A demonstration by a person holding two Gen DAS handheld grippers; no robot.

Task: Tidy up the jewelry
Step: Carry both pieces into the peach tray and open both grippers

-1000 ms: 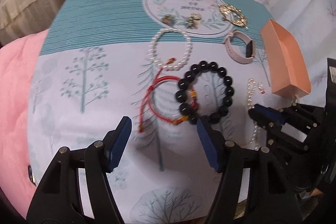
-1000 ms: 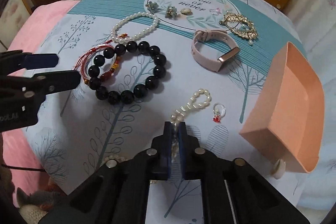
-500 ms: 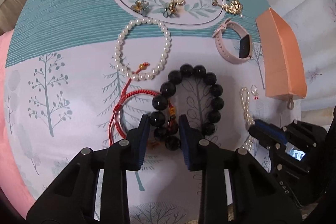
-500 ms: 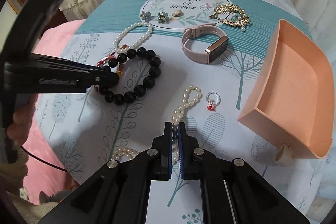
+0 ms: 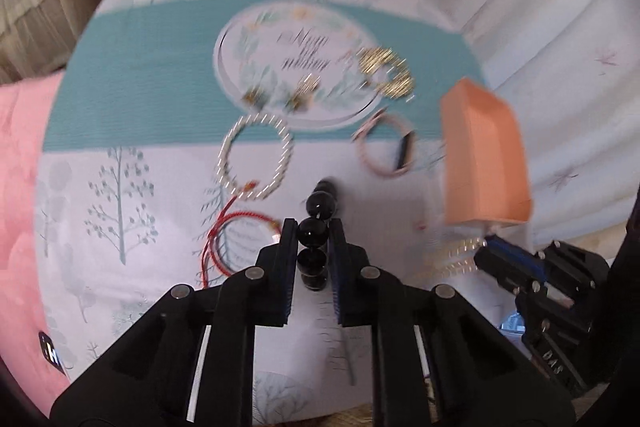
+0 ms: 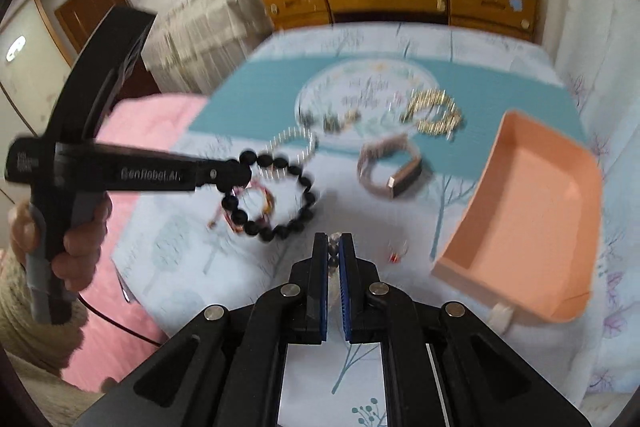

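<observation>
Black beads sit pinched between the fingers of the left hand-held gripper, which has closed on the bracelet; in the right view the rest of that bracelet hangs in a loop off its tip, above the surface. The right hand-held gripper is closed on a pearl strand, held at its fingertips. From the left camera, a white pearl bracelet lies at 11 o'clock and a red cord bracelet at 9 o'clock of the gripped beads. A pink watch lies on the surface, left of the peach tray; a gold piece lies beyond it. Both frames are blurred.
</observation>
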